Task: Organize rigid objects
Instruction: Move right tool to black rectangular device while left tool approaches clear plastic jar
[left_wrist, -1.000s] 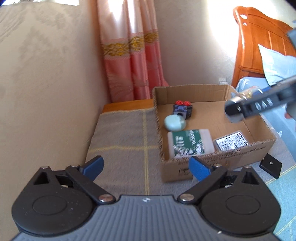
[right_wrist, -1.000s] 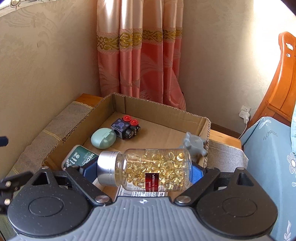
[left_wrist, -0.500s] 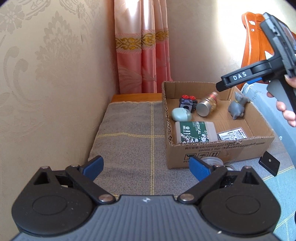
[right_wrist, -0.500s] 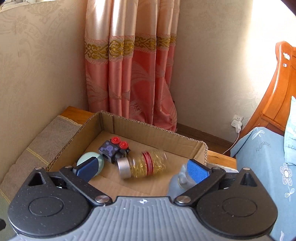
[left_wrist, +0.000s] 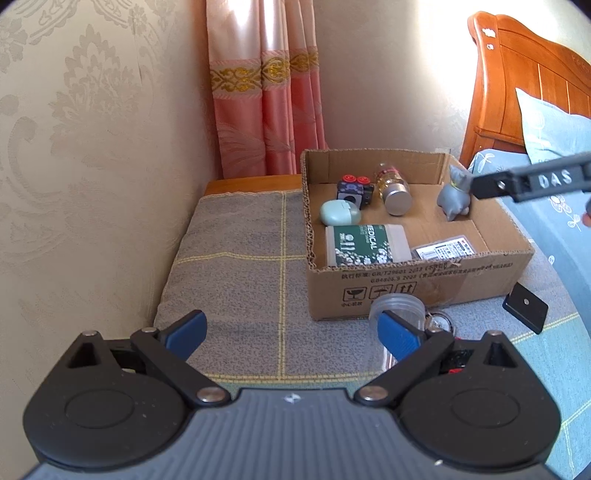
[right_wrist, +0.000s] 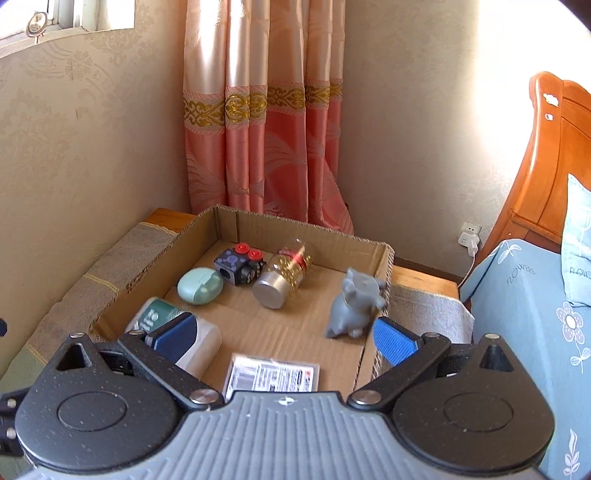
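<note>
A cardboard box (left_wrist: 413, 275) (right_wrist: 373, 347) sits on a grey checked cloth (left_wrist: 236, 254). In it lie a capsule bottle (left_wrist: 393, 184) (right_wrist: 284, 273) on its side, a grey cat figure (left_wrist: 455, 194) (right_wrist: 352, 304), a dark cube with red knobs (left_wrist: 354, 187) (right_wrist: 240, 264), a green case (left_wrist: 339, 213) (right_wrist: 200, 285), a green-white medical pack (left_wrist: 367, 244) (right_wrist: 162, 317) and a labelled card (left_wrist: 445, 250) (right_wrist: 273, 373). My left gripper (left_wrist: 291, 332) is open and empty, in front of the box. My right gripper (right_wrist: 282, 336) is open and empty above the box's near edge.
A clear jar (left_wrist: 397, 310) and a metal ring (left_wrist: 437, 321) lie in front of the box. A black plate (left_wrist: 524, 312) lies to its right. A wooden bed with blue bedding (right_wrist: 532, 317) stands at the right; wall and pink curtain (right_wrist: 258, 147) stand behind.
My right gripper opened and let the capsule bottle fall into the box, where it rolled beside the cube. The right gripper then drew back. My left gripper pulled back and stayed open.
</note>
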